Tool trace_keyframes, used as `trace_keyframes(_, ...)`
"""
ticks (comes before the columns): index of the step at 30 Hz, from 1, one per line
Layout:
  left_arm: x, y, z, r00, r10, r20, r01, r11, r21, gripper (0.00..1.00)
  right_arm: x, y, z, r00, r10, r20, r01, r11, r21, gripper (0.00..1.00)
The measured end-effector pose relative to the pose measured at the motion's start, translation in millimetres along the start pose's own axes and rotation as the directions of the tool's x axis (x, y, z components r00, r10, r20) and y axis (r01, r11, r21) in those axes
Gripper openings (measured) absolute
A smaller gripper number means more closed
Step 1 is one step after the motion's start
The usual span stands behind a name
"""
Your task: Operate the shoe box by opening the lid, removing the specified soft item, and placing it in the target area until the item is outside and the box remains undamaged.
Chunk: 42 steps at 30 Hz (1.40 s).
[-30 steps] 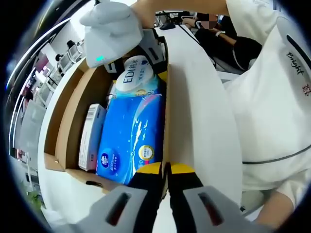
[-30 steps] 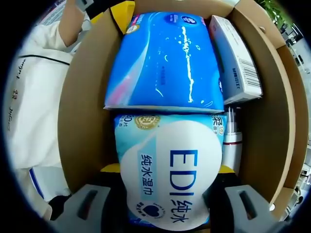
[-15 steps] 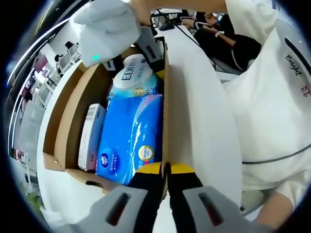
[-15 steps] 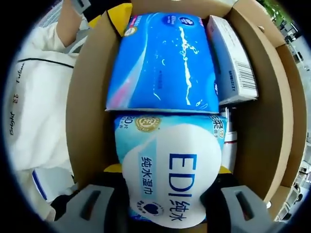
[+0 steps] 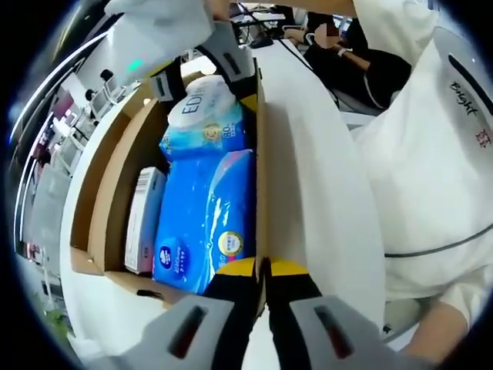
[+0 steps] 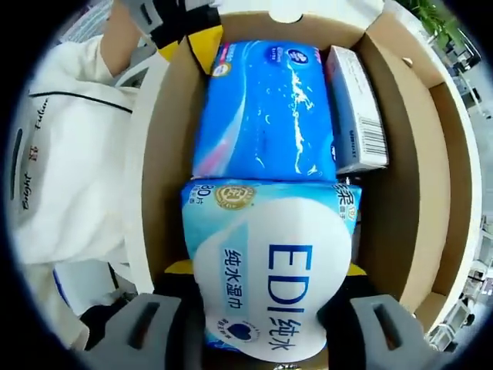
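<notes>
The open cardboard shoe box [image 5: 115, 185] lies on a white table. My left gripper [image 5: 262, 271] is shut on the box's near right wall; it also appears in the right gripper view, left gripper [image 6: 199, 38], at the box's far corner. My right gripper [image 6: 266, 271] is shut on a soft pale-blue EDI wet-wipes pack [image 6: 262, 231], held above the box's end. In the left gripper view the wipes pack [image 5: 202, 116] hangs tilted under the right gripper [image 5: 202, 77]. Inside the box stay a blue tissue pack [image 6: 266, 108] and a white carton [image 6: 354, 108].
The white table [image 5: 323, 177] runs along the box's right side. The person's white shirt [image 5: 431, 154] is close beside it. Other people sit at desks [image 5: 347, 54] further back. The box's outer flap [image 5: 81, 200] stands open on the far side.
The right gripper has lifted the wipes pack up out of the box; the box interior now looks further away below it. The left gripper still pinches the wall.
</notes>
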<state>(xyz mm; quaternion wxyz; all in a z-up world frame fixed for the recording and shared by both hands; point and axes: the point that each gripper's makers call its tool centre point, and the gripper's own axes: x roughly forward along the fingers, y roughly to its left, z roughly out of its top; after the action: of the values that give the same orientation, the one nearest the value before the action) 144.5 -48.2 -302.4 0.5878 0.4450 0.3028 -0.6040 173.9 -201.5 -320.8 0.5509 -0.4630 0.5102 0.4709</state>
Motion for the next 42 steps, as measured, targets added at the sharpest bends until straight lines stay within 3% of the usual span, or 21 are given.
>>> trace_keyframes(5,0,-0.1,-0.3,1.0,-0.001,-0.001,0.001,1.0,0.0,0.03,-18,3,4.9,1.0,-0.003,0.022,0.003,1.0,0.008,0.61)
trace_keyframes(6,0,-0.1,-0.4,1.0,0.001,-0.002,-0.001,1.0,0.002,0.03,-23,-2,10.0,0.998,-0.031,0.051,0.031,0.999,0.018,0.61)
trace_keyframes(10,0,0.0,-0.8,1.0,0.008,0.0,-0.008,1.0,0.005,0.03,-27,2,6.7,1.0,-0.027,-0.011,0.027,1.0,-0.002,0.61)
trace_keyframes(15,0,0.3,-0.9,1.0,0.01,0.001,-0.01,1.0,0.005,0.03,-34,2,0.2,0.999,-0.019,-0.044,0.019,1.0,-0.009,0.61)
trace_keyframes(20,0,0.4,-1.0,1.0,0.009,-0.002,-0.009,1.0,0.003,0.03,-37,6,3.1,1.0,-0.017,-0.017,0.015,0.997,-0.069,0.61)
trace_keyframes(27,0,0.6,-0.8,1.0,0.02,0.009,-0.02,1.0,0.01,0.04,-47,-2,2.4,0.999,-0.034,-0.033,0.032,0.997,-0.067,0.61)
trace_keyframes(29,0,0.7,-0.9,1.0,0.019,0.006,-0.019,1.0,0.008,0.04,-51,-1,1.5,0.999,-0.018,-0.034,0.017,1.0,-0.023,0.61)
trace_keyframes(42,0,0.7,-0.6,1.0,0.015,0.01,-0.015,1.0,0.006,0.04,-65,-2,-2.1,0.999,-0.022,-0.033,0.019,0.997,-0.076,0.61)
